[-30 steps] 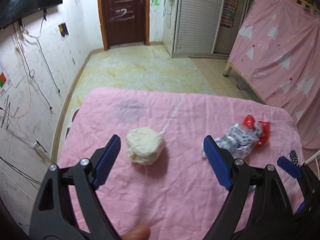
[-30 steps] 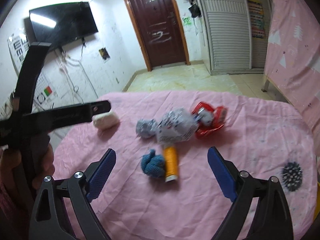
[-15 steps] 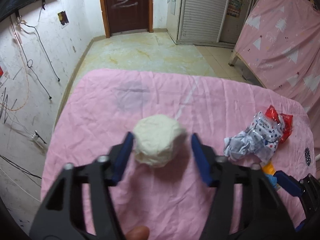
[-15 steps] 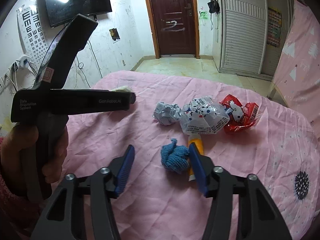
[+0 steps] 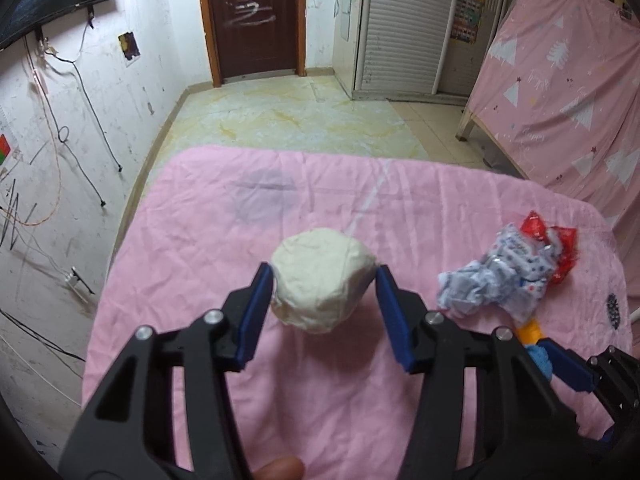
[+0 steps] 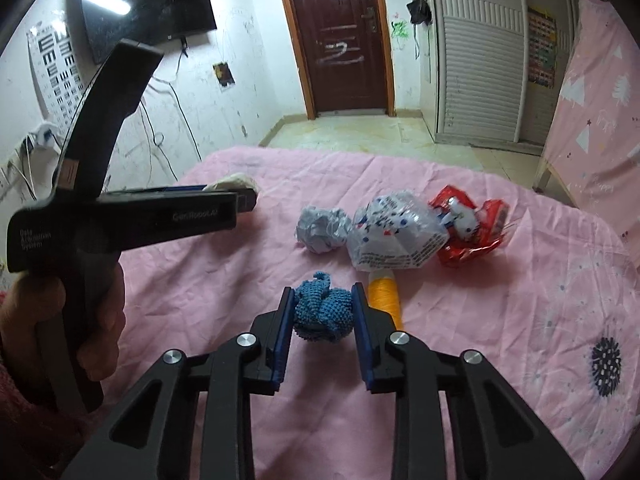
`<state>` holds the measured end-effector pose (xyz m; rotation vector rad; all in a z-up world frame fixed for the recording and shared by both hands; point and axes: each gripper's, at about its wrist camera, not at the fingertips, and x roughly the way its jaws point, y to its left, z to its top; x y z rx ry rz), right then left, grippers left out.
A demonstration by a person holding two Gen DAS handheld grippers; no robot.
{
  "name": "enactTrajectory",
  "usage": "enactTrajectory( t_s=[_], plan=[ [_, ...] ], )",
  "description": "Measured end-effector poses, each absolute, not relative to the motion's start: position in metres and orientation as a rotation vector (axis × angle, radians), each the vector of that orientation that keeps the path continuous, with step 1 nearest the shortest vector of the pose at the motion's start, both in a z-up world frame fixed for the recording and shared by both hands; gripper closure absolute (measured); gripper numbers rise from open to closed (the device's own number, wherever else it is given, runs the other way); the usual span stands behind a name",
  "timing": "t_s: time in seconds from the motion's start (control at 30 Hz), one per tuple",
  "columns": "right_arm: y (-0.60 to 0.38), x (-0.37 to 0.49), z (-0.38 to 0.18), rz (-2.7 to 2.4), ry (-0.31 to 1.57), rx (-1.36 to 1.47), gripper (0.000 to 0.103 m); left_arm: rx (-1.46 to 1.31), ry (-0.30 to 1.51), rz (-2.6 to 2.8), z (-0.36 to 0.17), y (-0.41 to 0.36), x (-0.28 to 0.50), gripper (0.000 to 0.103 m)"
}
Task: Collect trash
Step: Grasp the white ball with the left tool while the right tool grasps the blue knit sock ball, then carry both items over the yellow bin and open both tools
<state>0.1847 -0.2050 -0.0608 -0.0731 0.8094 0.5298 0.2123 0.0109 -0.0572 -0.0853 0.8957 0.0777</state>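
Here, left tongs [image 5: 324,280] gripping white wad [image 5: 322,280], right tongs [image 6: 323,300] closing on blue knit [image 6: 322,312]

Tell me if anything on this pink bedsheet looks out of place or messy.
Yes: crumpled litter lies on the pink sheet: a red wrapper, a clear printed bag, a paper ball. An orange tube pokes from under the bag.
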Motion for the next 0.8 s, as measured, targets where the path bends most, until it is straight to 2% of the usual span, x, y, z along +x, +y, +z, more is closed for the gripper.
enactTrajectory(
  t_s=[0.4, 0.8],
  plan=[
    [-0.288, 0.158, -0.028, 0.461, 0.702, 0.034, 0.081, -0.034, 0.770, -0.045, 0.005, -0.061, 0.172, 0.053],
    [-0.416, 0.123, -0.019, 0.328, 0.603, 0.174, 0.081, 0.091, 0.739, -0.177, 0.024, -0.180, 0.149, 0.052]
  ],
)
